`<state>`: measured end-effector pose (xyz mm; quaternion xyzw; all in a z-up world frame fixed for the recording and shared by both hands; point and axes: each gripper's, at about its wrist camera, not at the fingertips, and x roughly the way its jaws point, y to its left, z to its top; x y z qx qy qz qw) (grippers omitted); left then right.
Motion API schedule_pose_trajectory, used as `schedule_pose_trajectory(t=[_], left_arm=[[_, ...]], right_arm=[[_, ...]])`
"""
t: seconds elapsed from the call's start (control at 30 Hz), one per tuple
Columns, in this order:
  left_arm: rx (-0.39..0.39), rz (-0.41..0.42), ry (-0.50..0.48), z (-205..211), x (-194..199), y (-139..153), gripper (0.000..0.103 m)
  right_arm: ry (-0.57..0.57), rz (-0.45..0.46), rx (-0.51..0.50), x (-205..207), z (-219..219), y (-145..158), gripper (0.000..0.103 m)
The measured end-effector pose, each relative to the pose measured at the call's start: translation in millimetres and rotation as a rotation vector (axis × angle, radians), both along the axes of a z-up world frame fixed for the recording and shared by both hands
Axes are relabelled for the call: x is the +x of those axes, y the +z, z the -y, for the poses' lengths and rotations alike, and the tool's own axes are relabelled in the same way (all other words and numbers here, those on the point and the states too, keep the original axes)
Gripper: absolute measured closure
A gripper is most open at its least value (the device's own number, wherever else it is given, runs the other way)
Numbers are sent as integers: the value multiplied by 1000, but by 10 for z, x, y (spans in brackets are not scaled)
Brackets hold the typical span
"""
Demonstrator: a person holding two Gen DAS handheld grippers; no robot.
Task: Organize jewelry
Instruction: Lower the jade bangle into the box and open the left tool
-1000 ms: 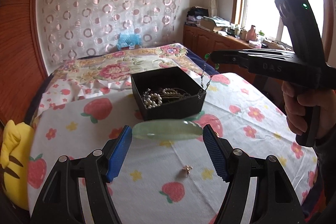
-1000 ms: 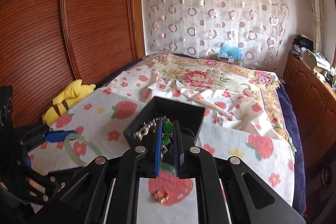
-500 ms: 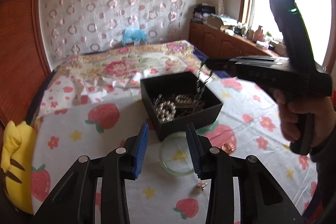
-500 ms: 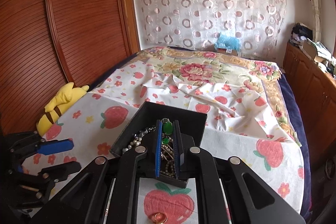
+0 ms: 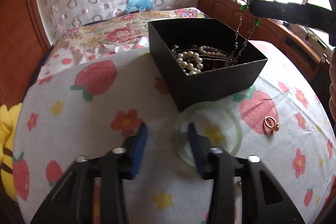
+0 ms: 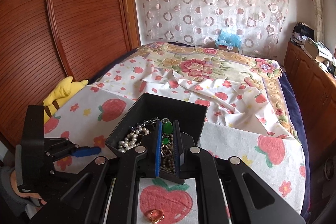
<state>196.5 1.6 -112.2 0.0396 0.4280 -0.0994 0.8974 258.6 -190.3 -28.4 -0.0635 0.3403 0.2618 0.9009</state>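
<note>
- The right gripper (image 6: pixel 167 141) hangs over the black box (image 5: pixel 212 85) in the middle of its view. Its jaws are almost closed and pinch a green necklace (image 6: pixel 167 127).
- In the left view, at the upper right, the chain of the necklace hangs down and its low end rests in the box.
- The necklace looks light, thin and floppy. It will swing and could snag on the pearls (image 5: pixel 192 60) in the box. Holding it by the green stones looks like the best spot.
- The left gripper (image 5: pixel 167 131) sits low in its view, jaws open about halfway, holding nothing. One jaw is over the pale green bangle (image 5: pixel 233 119), which lies flat on the strawberry cloth and touches the front of the box.
- The bangle looks hard, smooth and slippery, and could crack if dropped.
- A gold ring (image 5: pixel 271 122) lies on the cloth at the right.
- A second ago the left jaws were wide apart around the bangle. Now they are closer together and nearer the box.
</note>
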Motion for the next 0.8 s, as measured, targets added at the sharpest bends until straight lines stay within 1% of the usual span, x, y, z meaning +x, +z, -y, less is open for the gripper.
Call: schedule_pose_trajectory(t=[0.03, 0.07, 0.17, 0.27, 0.47, 0.53, 0.57, 0.67, 0.8], left_arm=[[-7, -8, -16, 12, -14, 3, 96], [-7, -11, -18, 21, -25, 9, 96], [3, 27, -15, 26, -134, 116, 97], [-30, 71, -10, -1, -263, 292, 97], [-60, 177, 2, 15, -434, 698, 97], [-68, 200, 8, 44, -429, 808, 97], [-69, 210, 13, 50, -414, 857, 97], [-70, 220, 24, 87, -316, 939, 97], [-62, 224, 31, 124, -170, 969, 97]], right_arm=[[0, -1, 1, 0, -10, 2, 92], [-1, -1, 2, 3, -3, -6, 92], [-1, 0, 3, 5, 3, -20, 92], [-2, 0, 1, 10, 3, -25, 92], [6, -18, 5, 29, -23, -56, 90], [-4, -15, 1, 25, -11, -60, 80], [-5, -15, 8, 29, -10, -47, 79], [-11, -11, 13, 24, 8, -14, 78], [-21, -10, 22, -17, 113, -8, 78]])
